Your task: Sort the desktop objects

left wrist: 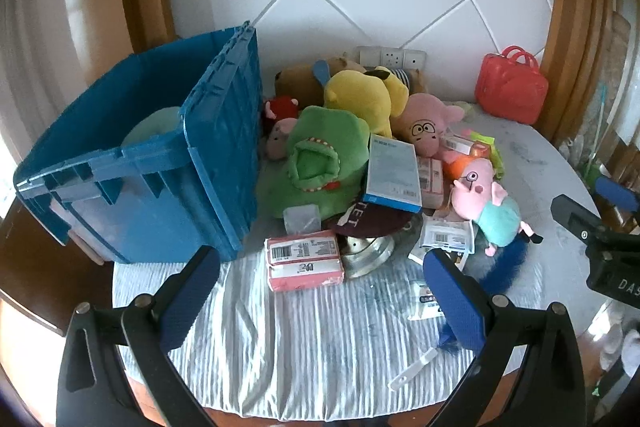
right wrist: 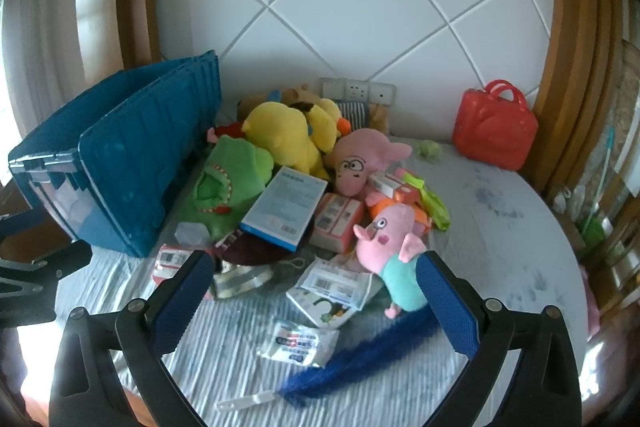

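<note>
Beside blue crate point(left wrist: 160, 163) — plush toys point(left wrist: 360, 99), boxes point(left wrist: 394, 171)

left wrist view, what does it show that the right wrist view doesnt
Only the left wrist view shows inside the blue crate, where something pale green lies, and the whole pink packet in front.

Only the right wrist view shows a small green toy beside the red case, and the sachet unobstructed.

Both show the plush pile, the pig, the blue box and open, empty grippers.
</note>
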Demonstrator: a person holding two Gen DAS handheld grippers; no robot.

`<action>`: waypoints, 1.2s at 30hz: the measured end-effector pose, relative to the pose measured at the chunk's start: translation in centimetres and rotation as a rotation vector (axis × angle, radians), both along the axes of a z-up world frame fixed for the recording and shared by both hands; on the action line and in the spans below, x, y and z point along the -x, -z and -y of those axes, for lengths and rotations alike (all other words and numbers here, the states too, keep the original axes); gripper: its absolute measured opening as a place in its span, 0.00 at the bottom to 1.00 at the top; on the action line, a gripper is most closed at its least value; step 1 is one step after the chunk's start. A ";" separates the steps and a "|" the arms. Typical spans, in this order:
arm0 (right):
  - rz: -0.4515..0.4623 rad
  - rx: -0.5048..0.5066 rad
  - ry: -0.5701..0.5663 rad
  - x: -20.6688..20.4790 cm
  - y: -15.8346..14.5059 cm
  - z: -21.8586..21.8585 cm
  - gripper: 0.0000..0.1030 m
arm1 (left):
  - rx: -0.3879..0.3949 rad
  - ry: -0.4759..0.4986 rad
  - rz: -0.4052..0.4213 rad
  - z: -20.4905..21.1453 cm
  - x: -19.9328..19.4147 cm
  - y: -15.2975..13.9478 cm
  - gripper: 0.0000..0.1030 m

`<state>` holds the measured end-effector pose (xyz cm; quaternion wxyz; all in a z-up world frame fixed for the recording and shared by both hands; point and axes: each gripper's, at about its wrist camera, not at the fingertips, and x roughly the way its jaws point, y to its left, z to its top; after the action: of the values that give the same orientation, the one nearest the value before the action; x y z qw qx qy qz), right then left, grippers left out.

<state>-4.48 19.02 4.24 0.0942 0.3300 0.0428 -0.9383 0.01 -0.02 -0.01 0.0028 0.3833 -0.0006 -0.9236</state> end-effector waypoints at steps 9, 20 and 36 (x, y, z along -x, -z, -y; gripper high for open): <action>0.000 -0.008 -0.004 -0.1 -0.1 0.0 1.00 | -0.007 -0.018 0.015 0.2 -0.1 0.1 1.00; 0.001 -0.016 -0.005 -0.2 -0.2 -0.1 1.00 | -0.003 -0.015 0.009 0.3 0.1 -0.2 1.00; 0.008 -0.017 0.023 -0.2 0.0 -0.2 1.00 | -0.010 -0.003 0.007 0.3 0.4 0.1 1.00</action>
<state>-4.29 19.27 4.26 0.0811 0.3350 0.0465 -0.9376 -0.41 -0.34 -0.13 0.0020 0.3865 0.0046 -0.9223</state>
